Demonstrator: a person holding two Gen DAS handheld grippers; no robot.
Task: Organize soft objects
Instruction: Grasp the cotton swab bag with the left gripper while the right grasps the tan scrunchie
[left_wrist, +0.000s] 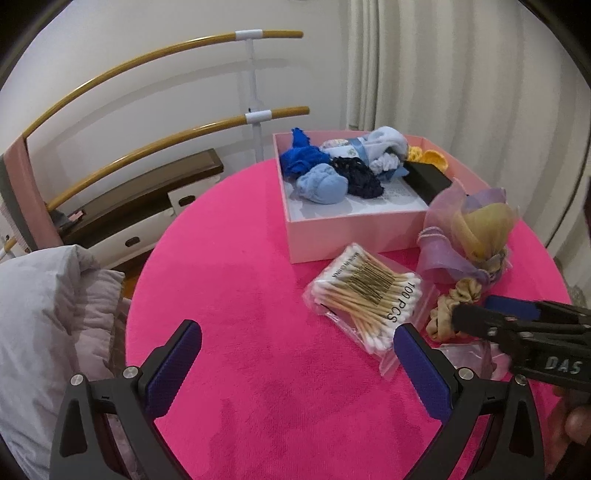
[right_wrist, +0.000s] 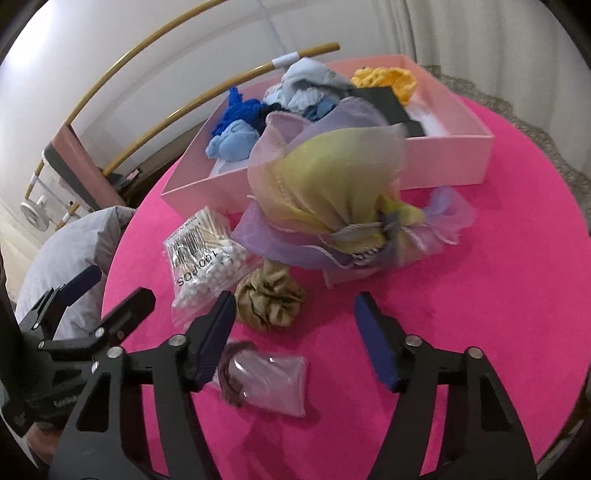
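Between the right gripper (right_wrist: 295, 321)'s parted blue pads nothing is held; they stand roughly half open above a small clear plastic bag of dark bands (right_wrist: 264, 384), just short of a crumpled tan fabric scrunchie (right_wrist: 271, 297). Beside it, the left gripper (left_wrist: 297, 345) gapes wide and empty over the round pink tablecloth (left_wrist: 240, 258). Only the left view shows the flat packet of cotton swabs (left_wrist: 364, 297) whole, its long axis slanting toward the gauzy lilac-and-yellow bundle (right_wrist: 332, 195). Beyond lies the shallow pink cardboard box (left_wrist: 354, 236) of soft blue items.
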